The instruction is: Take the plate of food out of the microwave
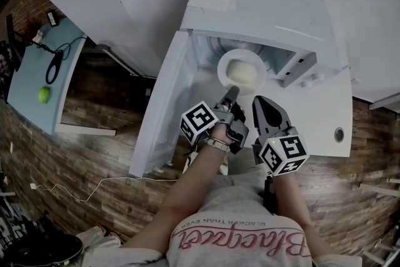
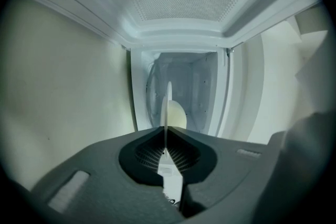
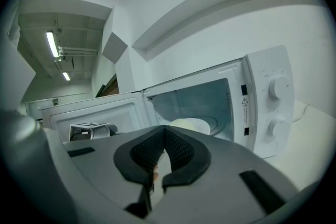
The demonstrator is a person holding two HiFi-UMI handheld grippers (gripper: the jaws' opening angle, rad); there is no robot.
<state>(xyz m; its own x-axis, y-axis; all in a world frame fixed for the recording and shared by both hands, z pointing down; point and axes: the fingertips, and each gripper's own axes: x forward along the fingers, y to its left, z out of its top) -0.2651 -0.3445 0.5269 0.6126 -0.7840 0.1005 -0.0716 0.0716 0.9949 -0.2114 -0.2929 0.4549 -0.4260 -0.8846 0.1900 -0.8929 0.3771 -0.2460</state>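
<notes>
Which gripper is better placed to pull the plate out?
Left: the left gripper is shut on the rim of the round white plate; the right gripper hangs shut and empty outside the white microwave.

White microwave (image 1: 262, 9), door open, on a white counter (image 1: 322, 122) above plank floor (image 1: 94, 153).
</notes>
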